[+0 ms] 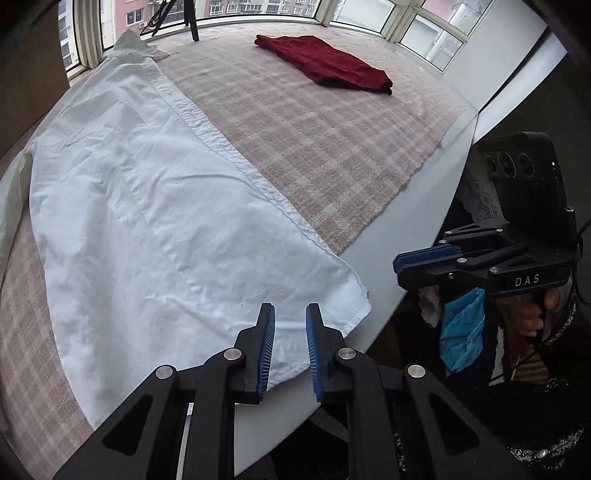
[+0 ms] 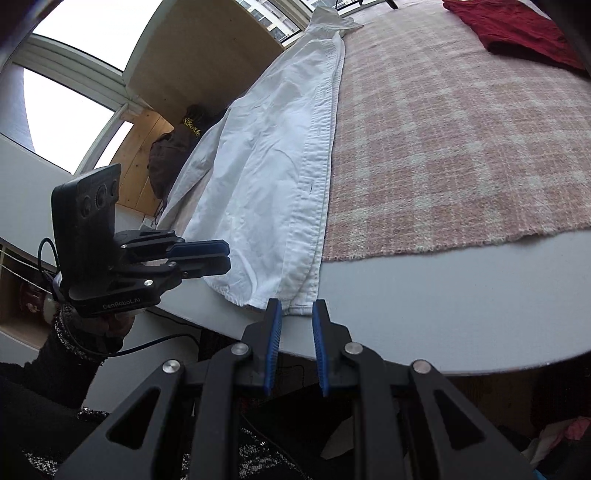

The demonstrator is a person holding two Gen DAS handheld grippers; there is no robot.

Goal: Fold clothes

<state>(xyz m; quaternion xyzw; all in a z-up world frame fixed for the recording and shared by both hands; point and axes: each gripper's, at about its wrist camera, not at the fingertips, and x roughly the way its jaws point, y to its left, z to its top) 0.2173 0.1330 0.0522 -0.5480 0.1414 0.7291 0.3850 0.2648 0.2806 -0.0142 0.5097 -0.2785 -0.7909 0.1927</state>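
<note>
A white shirt [image 1: 147, 221] lies spread flat on the left part of a pink plaid cloth [image 1: 314, 122] that covers a white tabletop [image 1: 388, 240]. Its collar points to the far end by the windows [image 1: 424, 26], and its hem reaches the near edge of the tabletop, with the button placket running along its right side. A folded red garment [image 1: 325, 62] rests on the far right of the cloth, well apart from the shirt.

The left tool [image 1: 290, 347] hovers at the near hem of the shirt, its 2 blue-padded fingers [image 1: 267, 343] parted with a clear gap between them, holding nothing. In the right wrist view the same tool [image 2: 221, 256] appears side-on just beside the shirt's near left corner.

The right tool [image 2: 297, 343] sits at the near edge of the tabletop, just in front of the shirt's hem by the placket, jaws also apart and gripping nothing. In the left wrist view it [image 1: 402, 264] is off the tabletop's right edge.

A dark brown bag [image 2: 173, 155] rests against a wooden panel [image 2: 199, 55] on the far left.
</note>
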